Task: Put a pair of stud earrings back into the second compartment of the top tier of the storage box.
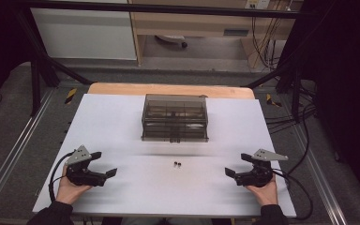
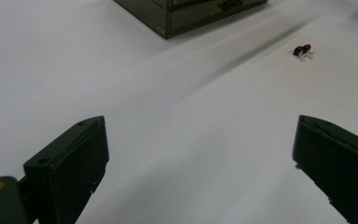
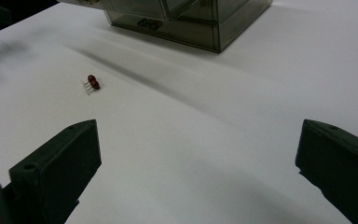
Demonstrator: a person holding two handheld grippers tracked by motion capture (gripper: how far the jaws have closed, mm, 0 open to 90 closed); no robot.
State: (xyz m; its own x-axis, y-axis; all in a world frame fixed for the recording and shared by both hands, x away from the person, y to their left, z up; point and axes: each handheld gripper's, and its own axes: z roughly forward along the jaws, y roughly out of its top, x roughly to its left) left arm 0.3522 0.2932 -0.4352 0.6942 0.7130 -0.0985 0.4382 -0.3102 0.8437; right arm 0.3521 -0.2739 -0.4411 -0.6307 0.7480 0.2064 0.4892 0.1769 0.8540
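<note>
A smoky see-through plastic drawer box [image 1: 175, 117] stands at the middle of the white table sheet [image 1: 122, 122], its drawers shut. Two small dark red round parts with thin wire legs [image 1: 177, 163] lie side by side on the sheet just in front of the box. They also show in the left gripper view, the red parts [image 2: 302, 50], and in the right gripper view, the red parts [image 3: 92, 82]. My left gripper [image 1: 104, 164] rests at the front left, open and empty. My right gripper [image 1: 236, 165] rests at the front right, open and empty. Both point toward the centre.
The box corner [image 2: 186, 16] lies ahead of the left gripper and the box front [image 3: 182, 23] ahead of the right. A wooden table edge [image 1: 168, 89] shows behind the sheet. Black frame bars [image 1: 42, 61] and cables [image 1: 300, 117] flank the table.
</note>
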